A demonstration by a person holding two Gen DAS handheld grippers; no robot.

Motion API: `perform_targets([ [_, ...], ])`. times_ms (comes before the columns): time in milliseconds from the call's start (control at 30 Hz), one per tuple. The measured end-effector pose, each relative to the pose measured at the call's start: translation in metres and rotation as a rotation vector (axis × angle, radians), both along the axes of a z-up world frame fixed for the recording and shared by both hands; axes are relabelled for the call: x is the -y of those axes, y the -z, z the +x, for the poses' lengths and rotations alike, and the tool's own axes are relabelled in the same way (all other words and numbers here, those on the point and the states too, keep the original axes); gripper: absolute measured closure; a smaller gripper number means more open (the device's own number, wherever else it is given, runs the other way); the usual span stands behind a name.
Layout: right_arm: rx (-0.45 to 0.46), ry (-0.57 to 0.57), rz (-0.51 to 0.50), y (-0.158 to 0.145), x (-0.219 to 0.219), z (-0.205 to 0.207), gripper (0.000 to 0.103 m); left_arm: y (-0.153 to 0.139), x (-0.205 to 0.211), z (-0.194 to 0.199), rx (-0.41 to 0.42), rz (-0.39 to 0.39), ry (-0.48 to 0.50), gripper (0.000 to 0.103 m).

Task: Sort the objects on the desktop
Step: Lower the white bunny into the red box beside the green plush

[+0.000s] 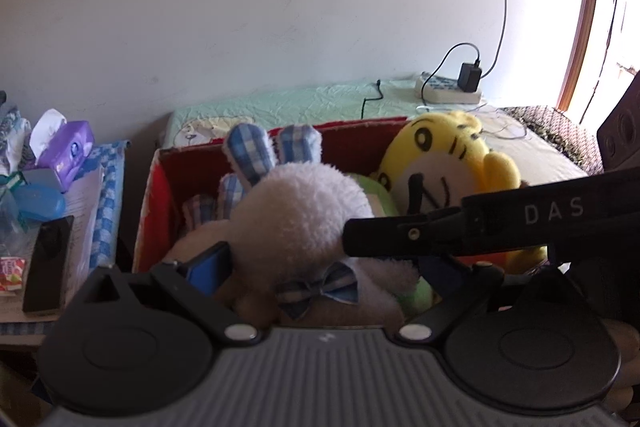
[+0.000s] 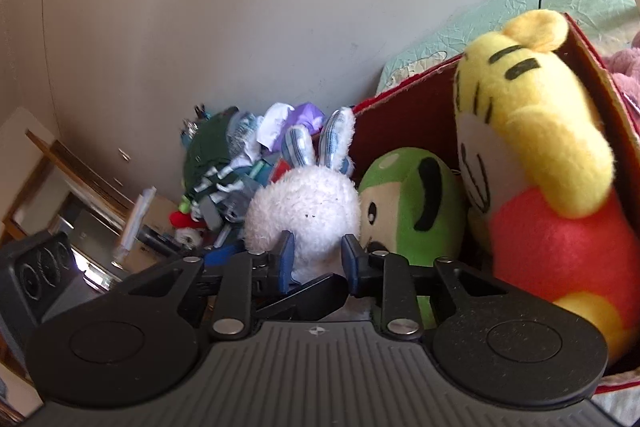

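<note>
A red cardboard box holds three plush toys. The white rabbit, with blue plaid ears and a bow tie, lies in its left half. A green plush sits in the middle, and a yellow tiger in red leans on the right wall. My right gripper is shut on the rabbit's white body just below the head. My left gripper is open wide, with one blue pad on each side of the rabbit's lower body. The right gripper's arm partly hides its right finger.
A low table on the left carries a purple tissue pack, a blue case and a black device. Behind the box lies a green bedsheet with a power strip and cables. Clutter is piled by the wall.
</note>
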State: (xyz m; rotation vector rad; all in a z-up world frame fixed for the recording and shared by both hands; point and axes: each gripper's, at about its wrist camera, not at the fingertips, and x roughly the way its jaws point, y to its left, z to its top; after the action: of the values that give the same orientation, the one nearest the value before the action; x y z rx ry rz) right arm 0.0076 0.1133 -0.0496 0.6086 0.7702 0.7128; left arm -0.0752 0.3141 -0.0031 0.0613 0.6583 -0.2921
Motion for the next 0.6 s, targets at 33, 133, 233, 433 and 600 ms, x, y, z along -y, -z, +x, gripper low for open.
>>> perform_targets([
  [33, -0.016, -0.001, 0.010, 0.003, 0.000, 0.002, 0.074, 0.001, -0.001, 0.001, -0.005, 0.000, -0.003, 0.003],
  [133, -0.035, 0.002, 0.031, 0.008, 0.001, 0.003, 0.073, 0.005, -0.006, 0.004, -0.016, -0.012, -0.012, 0.004],
  [233, -0.016, 0.005, 0.012, 0.007, -0.001, 0.000, 0.071, 0.007, -0.006, 0.004, -0.011, -0.011, -0.013, 0.004],
  [433, -0.008, 0.015, -0.001, 0.001, 0.005, -0.005, 0.065, 0.009, -0.001, 0.002, 0.003, 0.017, -0.014, 0.004],
  [600, 0.014, 0.038, -0.019, -0.002, 0.010, -0.015, 0.063, 0.009, 0.004, 0.002, -0.007, 0.044, -0.037, 0.003],
])
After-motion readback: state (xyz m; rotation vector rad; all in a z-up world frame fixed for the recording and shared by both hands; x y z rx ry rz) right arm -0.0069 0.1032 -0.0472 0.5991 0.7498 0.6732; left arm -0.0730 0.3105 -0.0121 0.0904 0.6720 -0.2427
